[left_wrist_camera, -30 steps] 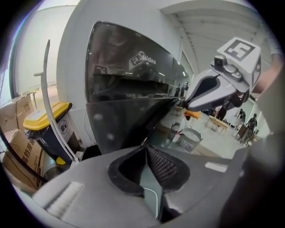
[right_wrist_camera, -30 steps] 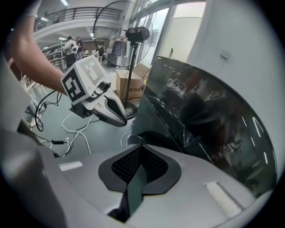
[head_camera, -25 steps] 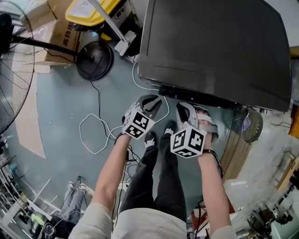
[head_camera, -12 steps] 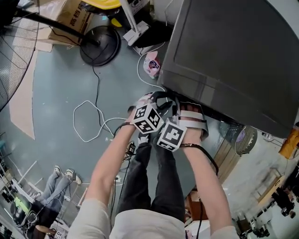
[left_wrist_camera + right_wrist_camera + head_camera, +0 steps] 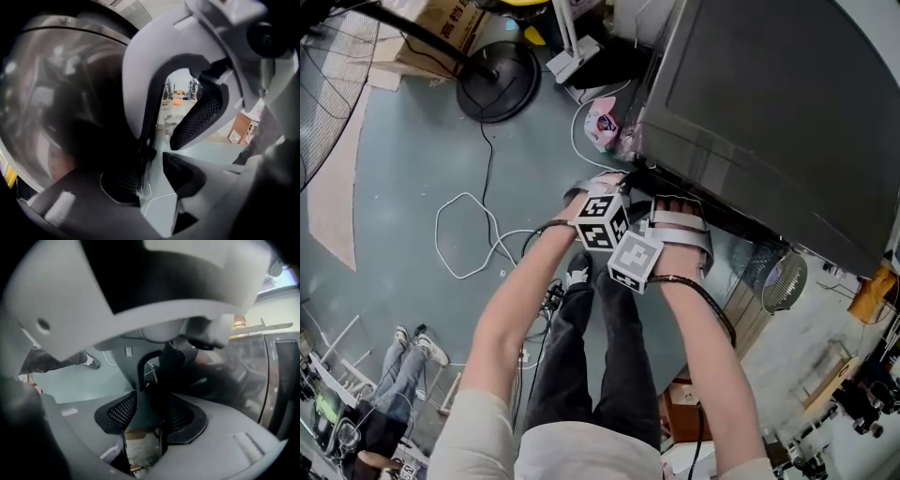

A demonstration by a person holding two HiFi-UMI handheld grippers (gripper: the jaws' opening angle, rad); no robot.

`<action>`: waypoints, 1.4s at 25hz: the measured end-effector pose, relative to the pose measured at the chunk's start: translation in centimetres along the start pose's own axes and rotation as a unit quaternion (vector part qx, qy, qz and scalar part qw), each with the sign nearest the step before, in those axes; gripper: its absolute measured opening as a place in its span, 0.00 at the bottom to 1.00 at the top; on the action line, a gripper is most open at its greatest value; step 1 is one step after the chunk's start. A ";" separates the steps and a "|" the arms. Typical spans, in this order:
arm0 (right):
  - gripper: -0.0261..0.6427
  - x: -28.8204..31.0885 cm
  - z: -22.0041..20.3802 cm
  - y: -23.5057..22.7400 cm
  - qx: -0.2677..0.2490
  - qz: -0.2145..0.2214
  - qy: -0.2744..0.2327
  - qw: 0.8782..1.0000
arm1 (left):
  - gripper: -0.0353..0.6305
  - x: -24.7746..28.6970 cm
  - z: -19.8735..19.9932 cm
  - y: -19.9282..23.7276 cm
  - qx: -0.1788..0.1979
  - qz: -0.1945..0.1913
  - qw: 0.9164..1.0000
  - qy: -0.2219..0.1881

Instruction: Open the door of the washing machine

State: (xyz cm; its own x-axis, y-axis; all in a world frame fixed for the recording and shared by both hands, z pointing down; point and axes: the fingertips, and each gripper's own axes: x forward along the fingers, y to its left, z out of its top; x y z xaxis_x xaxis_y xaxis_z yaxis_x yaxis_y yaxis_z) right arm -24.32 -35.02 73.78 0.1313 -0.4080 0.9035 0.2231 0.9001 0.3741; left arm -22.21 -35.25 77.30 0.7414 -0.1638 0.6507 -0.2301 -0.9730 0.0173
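The washing machine [image 5: 769, 103] is dark grey and fills the upper right of the head view. Both grippers sit close together at its front, just under the top edge. In the left gripper view the round glass door [image 5: 56, 93] curves past on the left. My left gripper [image 5: 168, 150] has its jaws opening, with only floor showing between its pads and the door's dark rim [image 5: 145, 154] just beside them. My right gripper [image 5: 152, 404] stands open, and a thin dark edge of the door [image 5: 159, 380] runs between its mesh pads [image 5: 122, 411]. The fingertips are hidden in the head view.
A fan's round black base [image 5: 499, 67] and cardboard boxes [image 5: 441, 28] stand at the far left. A white cable [image 5: 459, 239] loops over the blue-grey floor. A pink packet [image 5: 602, 122] lies by the machine's corner. A small round fan [image 5: 778, 277] stands at the right.
Both grippers have sunk and closed in on the machine's front, and their marker cubes now sit side by side. Both have rolled.
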 end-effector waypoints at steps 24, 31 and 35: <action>0.38 -0.4 0.5 2.2 -0.024 0.008 -0.015 1.000 | 0.34 -0.1 0.2 -0.8 -0.035 0.049 0.997 -0.041; 0.37 -2.3 1.8 5.4 -0.002 0.049 -0.026 0.998 | 0.31 -1.3 -0.4 -4.6 -0.039 0.013 0.998 -0.041; 0.37 -4.1 2.1 8.7 -0.026 0.039 -0.041 0.998 | 0.32 -2.1 -0.4 -8.7 -0.058 0.006 0.996 -0.064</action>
State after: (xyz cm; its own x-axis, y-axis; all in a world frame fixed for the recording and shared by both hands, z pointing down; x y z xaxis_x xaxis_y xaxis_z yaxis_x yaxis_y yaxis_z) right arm -24.95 -25.21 73.82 0.0712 -0.3203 0.9446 0.2660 0.9188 0.2915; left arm -22.06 -26.40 76.07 0.8104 -0.2017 0.5501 -0.3047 -0.9470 0.1018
